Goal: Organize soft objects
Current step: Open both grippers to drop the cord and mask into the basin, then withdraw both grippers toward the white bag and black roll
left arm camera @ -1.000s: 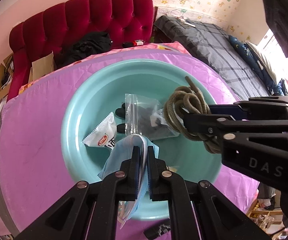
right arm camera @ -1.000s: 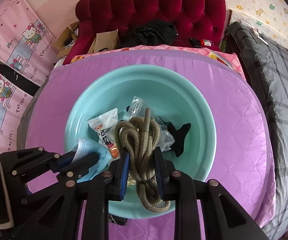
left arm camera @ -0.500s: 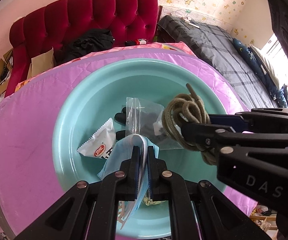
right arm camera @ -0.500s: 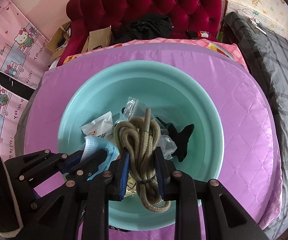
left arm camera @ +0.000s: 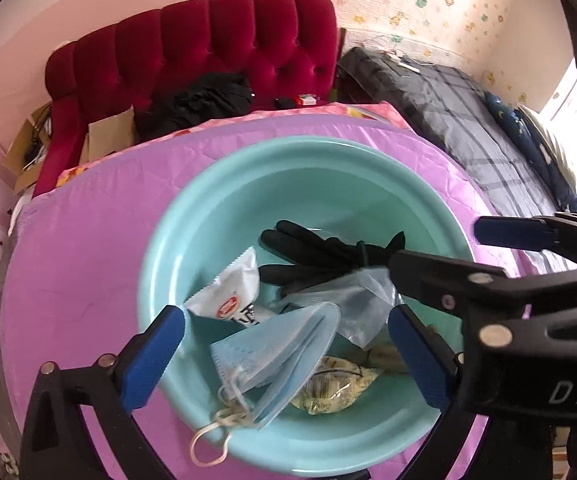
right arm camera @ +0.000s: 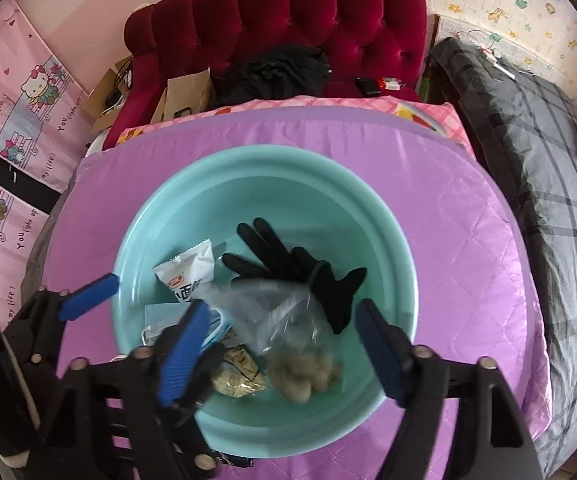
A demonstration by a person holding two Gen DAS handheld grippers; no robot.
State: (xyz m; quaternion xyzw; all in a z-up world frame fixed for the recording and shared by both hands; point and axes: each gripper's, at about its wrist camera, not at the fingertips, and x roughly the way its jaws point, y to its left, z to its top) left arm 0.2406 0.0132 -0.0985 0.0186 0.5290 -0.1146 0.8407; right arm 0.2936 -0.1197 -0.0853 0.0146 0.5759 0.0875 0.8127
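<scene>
Left wrist view: your left gripper (left arm camera: 286, 344) is opening wide, gripping nothing; blue face mask (left arm camera: 284, 344) lies loose between its fingers in the teal basin (left arm camera: 216, 216).

Right wrist view: your right gripper (right arm camera: 278, 344) is opening, empty; blurred rope bundle (right arm camera: 302, 372) sits in the basin beside the black glove (right arm camera: 288, 264).

Round table under a glossy purple quilted cover (right arm camera: 448, 216), with a pink patterned cloth (right arm camera: 328, 104) showing at its far edge. Large round teal plastic basin (right arm camera: 216, 184) sits directly on the purple cover, about centre.
</scene>
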